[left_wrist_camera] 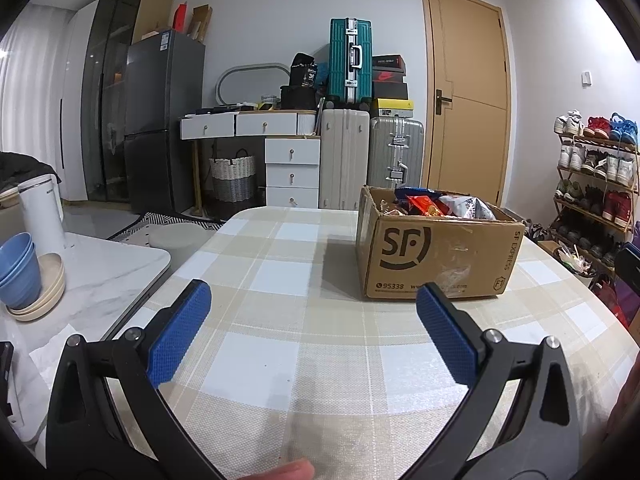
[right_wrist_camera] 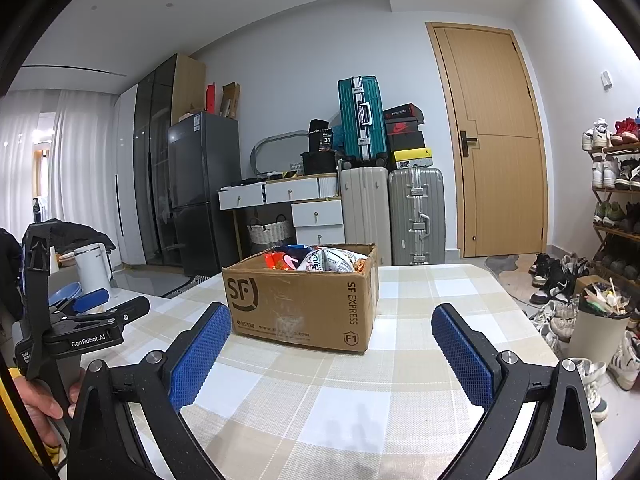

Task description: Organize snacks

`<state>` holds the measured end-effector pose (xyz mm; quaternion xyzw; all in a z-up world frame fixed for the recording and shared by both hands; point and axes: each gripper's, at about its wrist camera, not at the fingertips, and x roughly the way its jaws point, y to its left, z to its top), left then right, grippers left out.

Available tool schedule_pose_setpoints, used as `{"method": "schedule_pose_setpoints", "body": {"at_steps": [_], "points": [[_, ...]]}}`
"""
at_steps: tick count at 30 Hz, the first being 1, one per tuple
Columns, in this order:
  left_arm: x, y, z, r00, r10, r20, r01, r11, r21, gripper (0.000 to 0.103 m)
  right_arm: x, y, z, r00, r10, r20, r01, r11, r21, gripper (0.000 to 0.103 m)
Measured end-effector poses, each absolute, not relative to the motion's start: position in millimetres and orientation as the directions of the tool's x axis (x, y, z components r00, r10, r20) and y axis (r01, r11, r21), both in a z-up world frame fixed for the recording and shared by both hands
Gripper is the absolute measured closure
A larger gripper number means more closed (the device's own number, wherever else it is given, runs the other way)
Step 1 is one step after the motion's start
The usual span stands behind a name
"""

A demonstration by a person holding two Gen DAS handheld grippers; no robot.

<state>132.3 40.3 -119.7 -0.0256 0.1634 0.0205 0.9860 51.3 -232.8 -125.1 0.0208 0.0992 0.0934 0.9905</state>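
Cardboard box of snacks on a checked tabletop, both jaws spread and empty.

At left of the left wrist view, blue bowls (left_wrist_camera: 18, 270) sit on a marble counter; the left gripper (left_wrist_camera: 313, 300) gapes at lower centre over the tabletop (left_wrist_camera: 280, 360); the cardboard box (left_wrist_camera: 436, 256), stuffed with snack packets (left_wrist_camera: 440, 202), stands right of centre. The right gripper (right_wrist_camera: 331, 322) gapes wide, box just beyond.

Your cardboard box (left_wrist_camera: 436, 256) is matt brown corrugated board with printed black lettering and glossy clear tape across its near face. Inside it, the snack packets (right_wrist_camera: 320, 260) are shiny, crinkled foil or plastic. Beneath it, the tablecloth (left_wrist_camera: 304, 344) looks woven, a matt checked cloth. Your left gripper (left_wrist_camera: 314, 300) has matt black plastic arms, rough blue textured pads (left_wrist_camera: 178, 332) and bright metal pins.
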Motion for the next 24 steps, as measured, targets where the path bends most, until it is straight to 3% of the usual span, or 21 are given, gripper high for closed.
{"method": "schedule_pose_setpoints", "body": {"at_steps": [24], "points": [[130.8,38.1,-119.8,0.945,0.030,-0.325,-0.046,0.998,-0.043,0.000,49.0,-232.7,-125.6,0.963,0.186,-0.194,-0.178,0.982,0.060,0.001]]}}
